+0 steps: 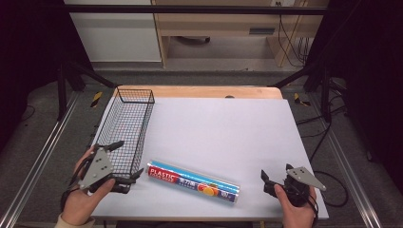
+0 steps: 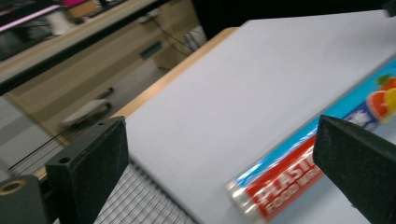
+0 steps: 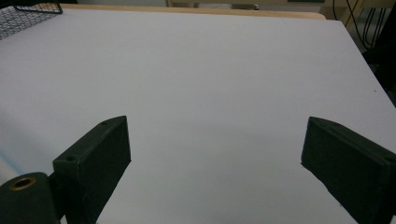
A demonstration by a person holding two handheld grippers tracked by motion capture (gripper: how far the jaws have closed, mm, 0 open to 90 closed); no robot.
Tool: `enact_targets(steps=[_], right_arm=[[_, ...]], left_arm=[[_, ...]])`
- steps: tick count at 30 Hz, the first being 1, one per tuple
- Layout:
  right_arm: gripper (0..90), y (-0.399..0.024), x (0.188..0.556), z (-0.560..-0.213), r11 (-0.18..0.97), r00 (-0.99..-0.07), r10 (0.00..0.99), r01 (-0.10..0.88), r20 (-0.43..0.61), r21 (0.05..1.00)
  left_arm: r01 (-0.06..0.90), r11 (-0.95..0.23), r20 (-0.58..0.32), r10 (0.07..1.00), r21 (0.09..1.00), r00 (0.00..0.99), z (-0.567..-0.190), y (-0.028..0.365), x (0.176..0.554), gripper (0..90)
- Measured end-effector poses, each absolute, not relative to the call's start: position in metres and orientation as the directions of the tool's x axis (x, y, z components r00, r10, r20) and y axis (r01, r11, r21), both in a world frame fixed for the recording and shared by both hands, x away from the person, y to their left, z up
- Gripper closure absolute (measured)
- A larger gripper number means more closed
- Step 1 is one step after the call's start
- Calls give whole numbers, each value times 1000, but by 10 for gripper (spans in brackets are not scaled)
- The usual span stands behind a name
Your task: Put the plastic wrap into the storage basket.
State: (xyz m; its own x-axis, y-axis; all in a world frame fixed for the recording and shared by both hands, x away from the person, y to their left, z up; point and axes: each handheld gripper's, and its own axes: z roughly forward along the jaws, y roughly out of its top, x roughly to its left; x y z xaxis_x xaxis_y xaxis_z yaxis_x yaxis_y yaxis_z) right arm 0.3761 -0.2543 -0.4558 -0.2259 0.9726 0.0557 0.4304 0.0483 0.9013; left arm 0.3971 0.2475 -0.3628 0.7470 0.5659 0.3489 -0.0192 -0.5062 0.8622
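A wide table (image 1: pixel 223 137) with a pale grey top fills the middle of the scene, its wooden far edge showing beyond the grey sheet. On its left side stands a black wire basket (image 1: pixel 124 130), long and narrow, running from the far left corner toward the near edge; nothing can be seen inside it.

Near the front of the table, a little left of centre, lies a box of plastic wrap (image 1: pixel 192 182), long and slim, blue with a red label at its left end and fruit pictures toward its right. It lies flat, angled so its right end sits nearer the front edge, just right of the basket's near end and apart from it.

The left gripper (image 1: pixel 127 160) is held in a hand (image 1: pixel 83 199) at the near left corner, beside the basket's near end, its jaws spread wide and holding nothing; in the left gripper view the box's red end shows between them.

The right gripper (image 1: pixel 274 174) is held over the near right corner, well apart from the box, jaws also wide apart above bare table.
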Motion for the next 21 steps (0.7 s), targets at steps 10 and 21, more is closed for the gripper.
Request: enact_targets(steps=[10, 21], right_arm=[[101, -255, 376, -457, 56, -224, 973, 428, 46, 902], [101, -254, 376, -458, 53, -232, 971, 426, 53, 903]], left_arm=[[-84, -631, 328, 282, 771, 902, -348, 179, 437, 38], [-166, -750, 257, 6, 640, 966, -383, 121, 465, 44]])
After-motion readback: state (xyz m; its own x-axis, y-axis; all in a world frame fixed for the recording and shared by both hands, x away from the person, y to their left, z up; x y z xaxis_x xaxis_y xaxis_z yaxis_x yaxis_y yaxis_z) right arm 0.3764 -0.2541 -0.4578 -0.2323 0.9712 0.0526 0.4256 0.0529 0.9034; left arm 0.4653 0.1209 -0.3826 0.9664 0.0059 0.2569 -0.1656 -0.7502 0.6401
